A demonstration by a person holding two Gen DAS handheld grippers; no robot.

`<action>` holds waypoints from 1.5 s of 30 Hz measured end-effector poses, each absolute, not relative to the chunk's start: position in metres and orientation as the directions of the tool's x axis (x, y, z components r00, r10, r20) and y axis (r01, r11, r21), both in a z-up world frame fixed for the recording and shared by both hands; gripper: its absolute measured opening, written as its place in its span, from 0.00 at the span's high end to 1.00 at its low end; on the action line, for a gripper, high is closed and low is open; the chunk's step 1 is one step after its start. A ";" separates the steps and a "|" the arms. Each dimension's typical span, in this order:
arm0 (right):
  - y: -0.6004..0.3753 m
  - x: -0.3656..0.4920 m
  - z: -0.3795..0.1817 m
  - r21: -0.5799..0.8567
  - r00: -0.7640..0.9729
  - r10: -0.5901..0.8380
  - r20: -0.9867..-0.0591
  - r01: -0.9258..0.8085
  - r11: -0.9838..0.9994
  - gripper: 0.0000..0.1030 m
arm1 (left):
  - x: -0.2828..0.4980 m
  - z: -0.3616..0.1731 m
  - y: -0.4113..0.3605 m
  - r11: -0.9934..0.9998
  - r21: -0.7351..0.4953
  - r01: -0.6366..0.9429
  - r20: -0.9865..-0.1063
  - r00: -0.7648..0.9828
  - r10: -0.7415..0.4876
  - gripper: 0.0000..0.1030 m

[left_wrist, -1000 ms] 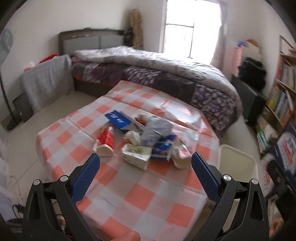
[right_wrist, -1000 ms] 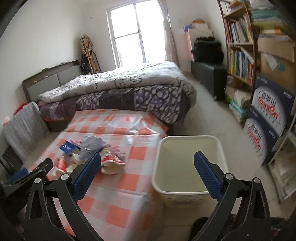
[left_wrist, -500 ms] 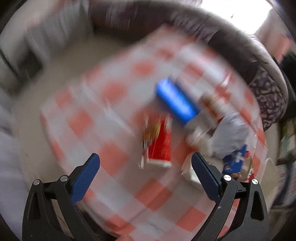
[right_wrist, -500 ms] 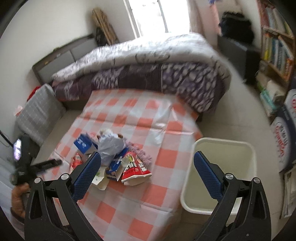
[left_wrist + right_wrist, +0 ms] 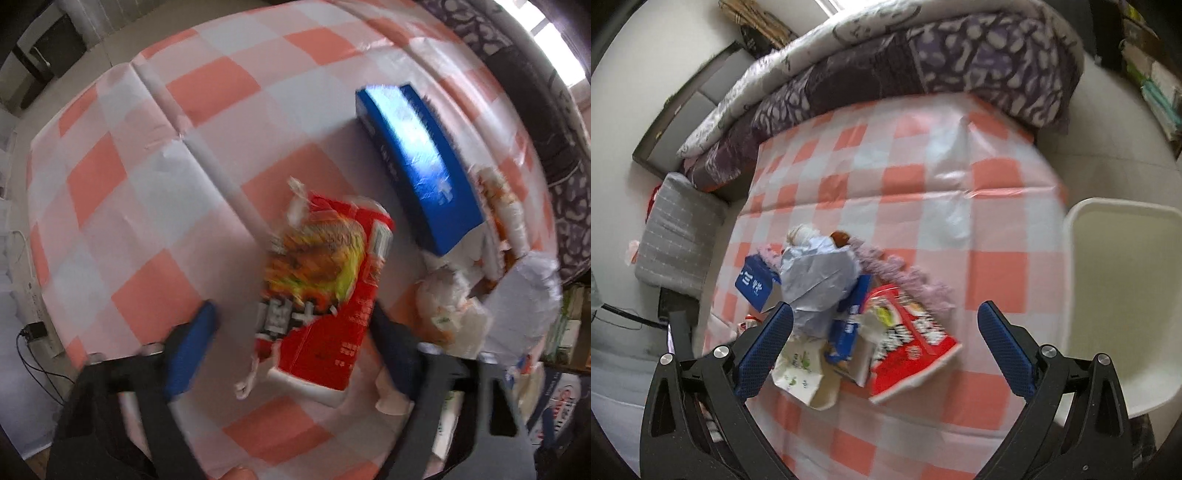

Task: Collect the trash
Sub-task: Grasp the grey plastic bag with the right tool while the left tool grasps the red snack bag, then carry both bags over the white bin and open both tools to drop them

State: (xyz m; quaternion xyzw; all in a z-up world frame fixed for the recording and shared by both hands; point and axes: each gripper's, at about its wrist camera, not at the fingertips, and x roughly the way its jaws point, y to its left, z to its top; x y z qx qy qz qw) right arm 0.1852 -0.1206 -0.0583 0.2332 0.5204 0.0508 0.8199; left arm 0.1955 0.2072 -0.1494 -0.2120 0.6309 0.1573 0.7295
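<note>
Left wrist view: the left gripper (image 5: 291, 332) has dropped over the red snack bag (image 5: 321, 291) on the checked tablecloth (image 5: 155, 155), its jaws just closing in, not visibly pinching yet. Pickup looks imminent; the right gripper (image 5: 884, 339) hovers spread wide.

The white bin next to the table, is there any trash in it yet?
No, the white bin looks bare inside; the trash pile lies on the checkered table.

White characters "三" and what looks like "独" stand on the blue box (image 5: 755, 286) at about nine o'clock of the trash pile. Large Chinese characters on the red snack bags (image 5: 317, 295) (image 5: 908, 339) are too blurred to read.
</note>
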 end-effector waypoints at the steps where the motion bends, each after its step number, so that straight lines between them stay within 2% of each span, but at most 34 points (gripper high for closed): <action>1: -0.117 0.192 -0.063 0.434 0.444 0.327 -0.834 0.163 0.886 0.07 | 0.192 -0.148 0.204 0.872 -0.078 -0.484 -0.987 0.158 0.000 0.37; 2: -0.113 0.198 -0.067 0.435 0.438 0.328 -0.837 0.170 0.884 0.07 | 0.188 -0.144 0.199 0.886 -0.051 -0.462 -0.986 0.167 0.030 0.49; 3: -0.105 0.202 -0.072 0.450 0.432 0.341 -0.835 0.180 0.875 0.07 | 0.185 -0.138 0.196 0.900 -0.046 -0.433 -0.982 0.184 0.039 0.51; 5: -0.095 0.212 -0.081 0.475 0.421 0.365 -0.830 0.193 0.858 0.07 | 0.177 -0.118 0.195 0.907 -0.076 -0.414 -0.969 0.244 0.031 0.52; 9: -0.070 0.225 -0.093 0.473 0.423 0.368 -0.828 0.174 0.864 0.07 | 0.162 -0.059 0.206 0.905 -0.077 -0.418 -0.913 0.393 0.104 0.52; 12: -0.051 0.234 -0.092 0.421 0.451 0.328 -0.830 0.123 0.899 0.07 | 0.151 -0.031 0.221 0.888 -0.180 -0.423 -0.888 0.459 0.039 0.52; 14: -0.042 0.239 -0.093 0.392 0.468 0.306 -0.829 0.096 0.915 0.07 | 0.154 -0.035 0.223 0.878 -0.237 -0.416 -0.876 0.482 -0.009 0.52; 18: -0.028 0.244 -0.096 0.324 0.488 0.264 -0.832 0.040 0.945 0.07 | 0.166 -0.025 0.215 0.883 -0.265 -0.388 -0.865 0.500 -0.039 0.51; 19: -0.023 0.245 -0.096 0.301 0.493 0.256 -0.832 0.014 0.953 0.12 | 0.166 -0.024 0.212 0.887 -0.263 -0.379 -0.863 0.504 -0.040 0.51; 20: -0.018 0.245 -0.095 0.266 0.502 0.242 -0.830 -0.024 0.964 0.22 | 0.177 -0.031 0.206 0.890 -0.260 -0.375 -0.862 0.506 -0.038 0.51; 21: -0.013 0.246 -0.096 0.229 0.505 0.226 -0.833 -0.057 0.972 0.42 | 0.175 -0.028 0.206 0.891 -0.259 -0.373 -0.861 0.508 -0.037 0.51; 24: -0.015 0.245 -0.093 0.250 0.513 0.256 -0.819 -0.083 0.965 0.51 | 0.182 -0.037 0.201 0.894 -0.264 -0.362 -0.860 0.508 -0.048 0.51; 30: -0.037 0.233 -0.057 0.359 0.584 0.347 -0.734 -0.101 0.928 0.52 | 0.180 -0.023 0.191 0.904 -0.279 -0.322 -0.829 0.557 -0.058 0.51; 33: -0.047 0.225 -0.040 0.361 0.619 0.346 -0.705 -0.106 0.926 0.52 | 0.178 -0.010 0.179 0.916 -0.278 -0.290 -0.801 0.596 -0.055 0.51; 45: -0.096 0.191 -0.010 0.328 0.672 0.273 -0.689 -0.047 0.944 0.51 | 0.178 0.005 0.119 0.949 -0.269 -0.165 -0.773 0.625 -0.111 0.51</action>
